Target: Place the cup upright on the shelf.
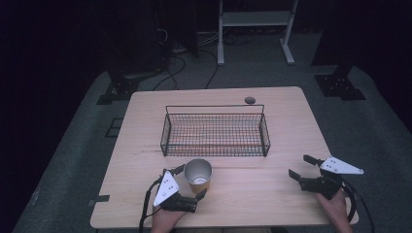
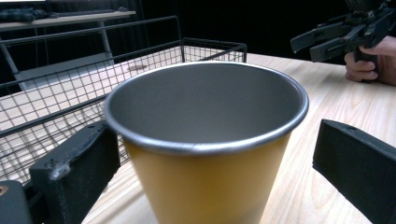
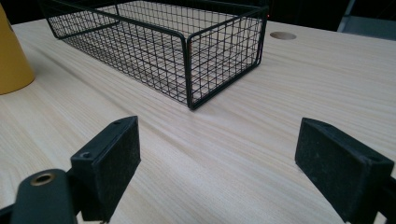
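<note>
A cup (image 1: 198, 174), yellow outside and bare metal inside, stands upright and empty on the wooden table (image 1: 272, 204), just in front of the wire basket (image 1: 215, 131). My left gripper (image 1: 192, 180) is open with the cup (image 2: 205, 186) between its jaws; one jaw sits close against the cup's wall and the other stands off with a gap. Over the front right of the table my right gripper (image 1: 300, 166) is open, with nothing between its fingers. The right gripper view has the basket's near corner (image 3: 189, 70) ahead and the cup's yellow side (image 3: 11, 60) at the far left.
The black wire basket is empty and lies across the table's middle. A round grommet hole (image 1: 249, 100) sits behind it near the far edge. Bare wood stretches between the two grippers. Stand legs (image 1: 221, 46) and cables lie on the floor beyond the table.
</note>
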`<state>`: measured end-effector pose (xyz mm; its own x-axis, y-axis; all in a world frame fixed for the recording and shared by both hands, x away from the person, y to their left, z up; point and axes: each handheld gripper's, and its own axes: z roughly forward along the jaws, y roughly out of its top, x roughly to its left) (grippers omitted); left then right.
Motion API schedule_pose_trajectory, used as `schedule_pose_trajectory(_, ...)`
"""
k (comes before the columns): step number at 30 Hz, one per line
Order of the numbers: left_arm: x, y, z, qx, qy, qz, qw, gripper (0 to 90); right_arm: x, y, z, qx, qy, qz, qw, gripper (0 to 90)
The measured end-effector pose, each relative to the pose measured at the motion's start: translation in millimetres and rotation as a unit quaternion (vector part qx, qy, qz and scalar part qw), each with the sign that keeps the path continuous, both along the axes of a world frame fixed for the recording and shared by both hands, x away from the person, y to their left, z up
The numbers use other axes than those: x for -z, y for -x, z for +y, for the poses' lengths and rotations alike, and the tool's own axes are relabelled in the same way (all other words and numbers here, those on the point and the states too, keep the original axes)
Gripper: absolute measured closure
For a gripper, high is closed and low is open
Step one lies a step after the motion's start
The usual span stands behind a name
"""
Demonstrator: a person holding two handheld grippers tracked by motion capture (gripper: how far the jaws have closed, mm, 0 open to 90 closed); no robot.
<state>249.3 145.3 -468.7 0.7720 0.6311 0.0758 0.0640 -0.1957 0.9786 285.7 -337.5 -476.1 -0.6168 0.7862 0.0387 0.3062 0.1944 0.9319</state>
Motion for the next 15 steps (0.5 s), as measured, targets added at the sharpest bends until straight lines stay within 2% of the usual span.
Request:
schedule_pose_trajectory(2,1.1,-2.6,-6.2,-0.006,-0.01,-0.002,0.9999,0.0,0.0,0.0,0.0,-0.001,0.001,-0.001,1.0,13.1)
schedule_pose_trajectory(9,1.5,-9.4,-11.0,-0.008,-0.007,0.002,0.9999,0.0,0.0,0.0,-0.2,-0.001,0.0,-0.001,1.0,13.1)
schedule_pose_trajectory(11,1.4,-13.4,-12.4,-0.019,-0.005,0.013,0.9997,0.0,0.0,0.1,0.3,-0.001,0.001,0.0,1.0,13.1)
schedule_pose_trajectory(15,-0.1,-15.9,-15.7,-0.023,-0.006,0.013,0.9996,0.5,0.0,0.0,0.0,-0.002,0.0,-0.001,1.0,13.1)
